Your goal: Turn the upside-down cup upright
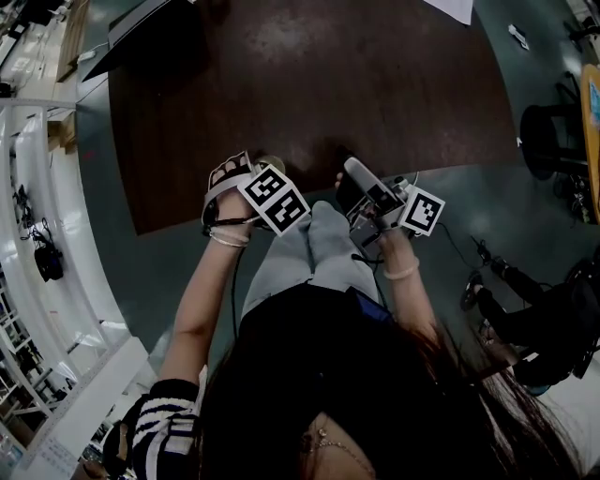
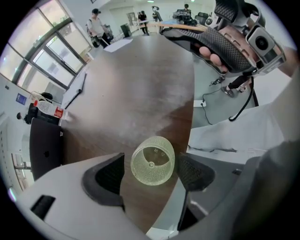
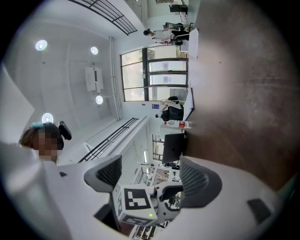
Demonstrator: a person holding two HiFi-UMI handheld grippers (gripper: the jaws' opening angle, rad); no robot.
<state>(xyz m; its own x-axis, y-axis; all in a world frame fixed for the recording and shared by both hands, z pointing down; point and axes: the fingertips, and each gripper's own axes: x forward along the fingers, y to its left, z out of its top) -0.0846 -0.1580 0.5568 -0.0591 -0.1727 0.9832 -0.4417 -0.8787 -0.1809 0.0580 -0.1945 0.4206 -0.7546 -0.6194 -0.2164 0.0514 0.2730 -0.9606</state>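
Note:
A small translucent yellowish cup (image 2: 152, 161) stands on the dark wooden table (image 2: 136, 89), close to its near edge. The end with a small centre nub faces the camera. My left gripper (image 2: 151, 171) points steeply down over it, one dark pad on each side. A strip of bare wood shows between the left pad (image 2: 110, 176) and the cup, so the jaws are open around it. In the head view the marker cube (image 1: 274, 197) hides those jaws. My right gripper (image 3: 152, 176) is open with nothing between its fingers; it is held off the table edge (image 1: 361, 183), pointing roughly level.
The table's near edge (image 1: 281, 214) runs just by the cup, with the person's pale trousers (image 1: 309, 248) below it. A laptop (image 1: 141, 28) and a sheet of paper (image 1: 450, 7) lie at the far side. A black chair (image 2: 44, 145) stands at the table's left.

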